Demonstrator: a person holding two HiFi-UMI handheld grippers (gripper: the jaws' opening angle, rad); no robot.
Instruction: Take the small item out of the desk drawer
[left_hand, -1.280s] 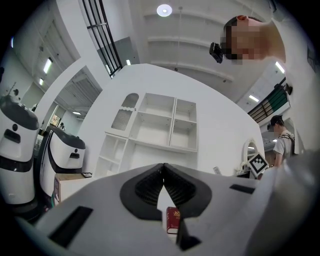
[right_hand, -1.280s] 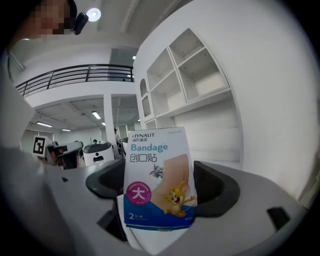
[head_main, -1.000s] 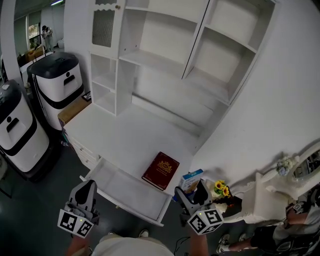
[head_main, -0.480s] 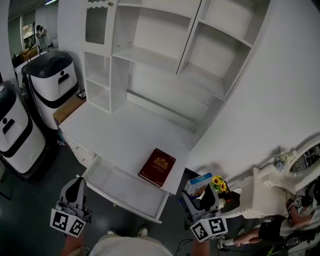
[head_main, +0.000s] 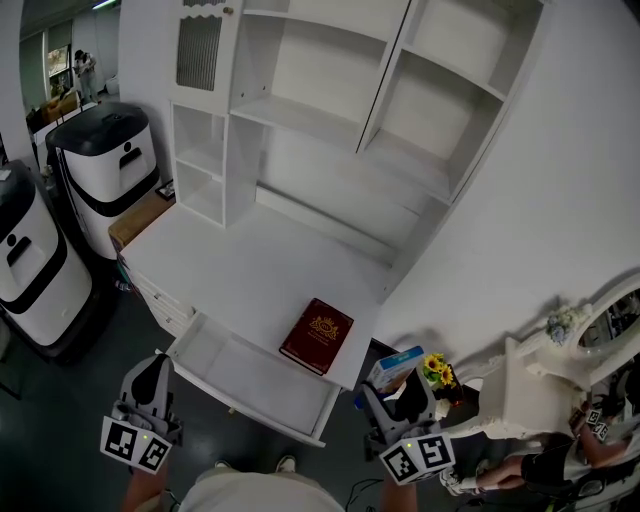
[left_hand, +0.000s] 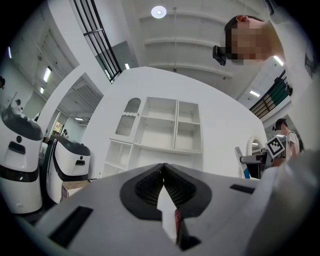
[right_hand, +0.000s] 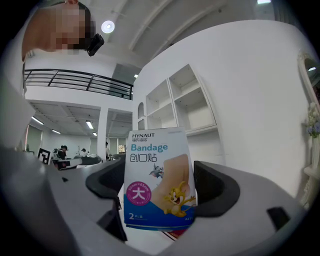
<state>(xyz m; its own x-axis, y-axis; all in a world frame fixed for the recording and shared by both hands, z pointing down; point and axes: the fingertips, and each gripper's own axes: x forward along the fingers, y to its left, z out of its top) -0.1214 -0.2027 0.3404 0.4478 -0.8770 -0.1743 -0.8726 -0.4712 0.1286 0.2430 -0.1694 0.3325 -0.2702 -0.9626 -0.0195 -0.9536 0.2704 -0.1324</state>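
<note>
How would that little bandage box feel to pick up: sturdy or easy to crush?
Probably light: the bandage box seems thin printed card. It looks crushable, so the right gripper likely needs gentle jaws. Its flat faces should resist rolling.

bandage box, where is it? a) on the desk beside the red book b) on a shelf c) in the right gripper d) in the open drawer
C: the bandage box stands clamped between the fingers of the right gripper, clear of the desk.
</note>
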